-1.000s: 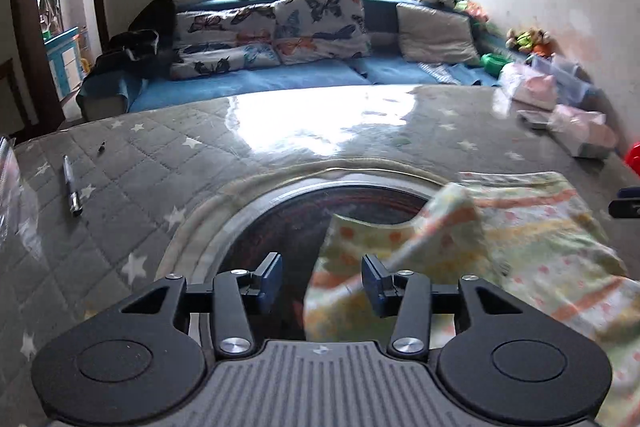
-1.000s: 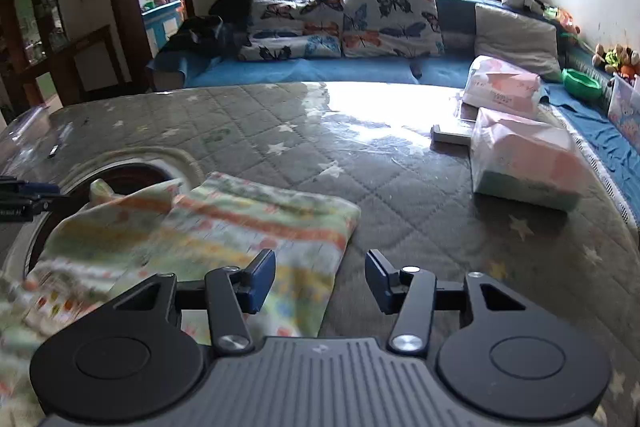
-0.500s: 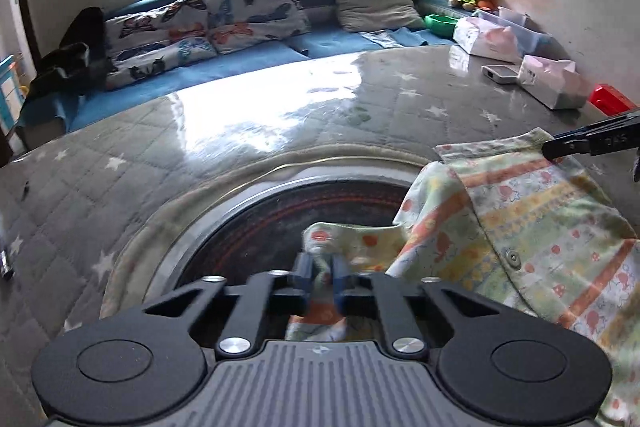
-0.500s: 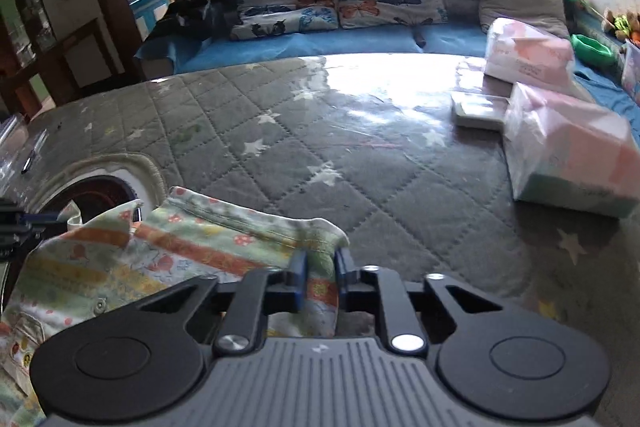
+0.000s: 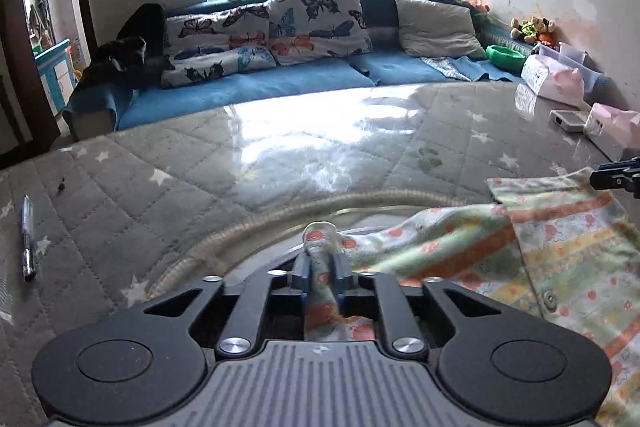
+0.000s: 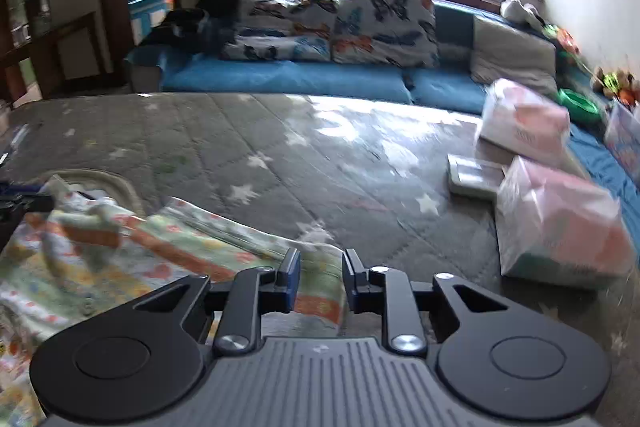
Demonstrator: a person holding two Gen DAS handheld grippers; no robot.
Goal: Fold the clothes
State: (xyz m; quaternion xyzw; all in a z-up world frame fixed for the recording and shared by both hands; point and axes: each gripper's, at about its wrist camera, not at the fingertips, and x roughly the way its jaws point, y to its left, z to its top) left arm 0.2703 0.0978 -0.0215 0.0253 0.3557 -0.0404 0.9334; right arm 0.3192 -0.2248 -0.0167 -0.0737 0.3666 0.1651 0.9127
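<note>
**Left grip holds a corner, right jaws stand apart over the hem**

The left gripper is clenched on a bunched corner of the pale green, yellow and orange patterned cotton garment; a roll of the cloth pokes up between the blue pads and more of it trails back under the gripper body. The right gripper has its jaws parted, with the garment's orange-striped hem lying in the gap and just below it; the pads do not appear to press the cloth, though the view is blurred.

The garment lies spread on the grey quilted, star-printed table cover, partly draped over a round dark opening with a beige rim set in the surface. On the far right side of the table stand pink and white plastic-wrapped packs, and a dark pen lies well apart on the left.

The likely trouble is an uneven fold. With only one corner held, any lift or pull by the left hand would probably drag the cloth askew, and the loose right edge could slide or crumple. Slack fabric might also sag into the round opening and snag on its rim. If the right jaws close too shallowly on the hem, it could slip out mid-fold.
</note>
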